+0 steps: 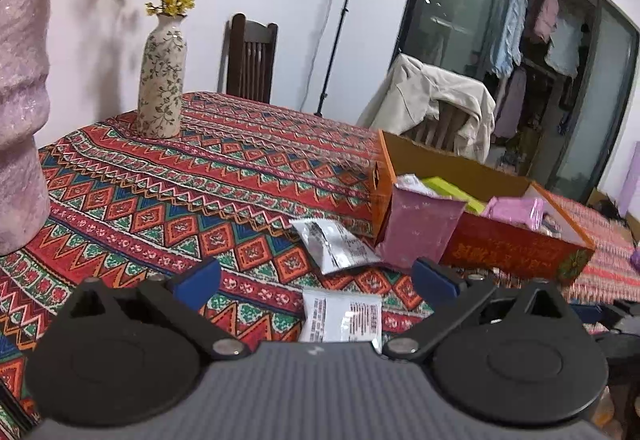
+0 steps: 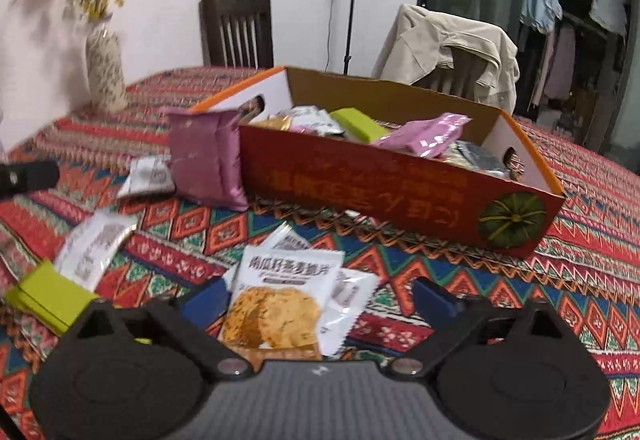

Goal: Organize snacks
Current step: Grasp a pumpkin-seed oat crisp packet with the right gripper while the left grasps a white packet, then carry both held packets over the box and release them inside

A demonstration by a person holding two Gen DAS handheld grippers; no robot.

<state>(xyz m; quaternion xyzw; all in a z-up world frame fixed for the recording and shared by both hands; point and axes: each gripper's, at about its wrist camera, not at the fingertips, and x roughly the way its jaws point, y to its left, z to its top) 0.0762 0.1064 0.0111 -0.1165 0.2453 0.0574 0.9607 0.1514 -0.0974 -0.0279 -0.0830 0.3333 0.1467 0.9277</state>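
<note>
A red and orange cardboard box (image 2: 360,184) stands on the patterned tablecloth, holding several snacks, among them a green box (image 2: 356,124) and a pink packet (image 2: 424,134). A purple bag (image 2: 204,160) leans on its left end. My right gripper (image 2: 320,298) is open low over the cloth, with a white packet showing toast slices (image 2: 280,300) lying between its fingers on other white packets. My left gripper (image 1: 316,280) is open too, above a white packet (image 1: 340,316). Ahead of it lie a silver packet (image 1: 336,244), the purple bag (image 1: 420,228) and the box (image 1: 512,248).
A white packet (image 2: 94,244) and a green box (image 2: 48,296) lie at the left of the right wrist view. A floral vase (image 1: 162,80) and a big pink vase (image 1: 22,100) stand on the table. Behind it are a dark chair (image 1: 252,60) and a jacket-draped chair (image 1: 436,108).
</note>
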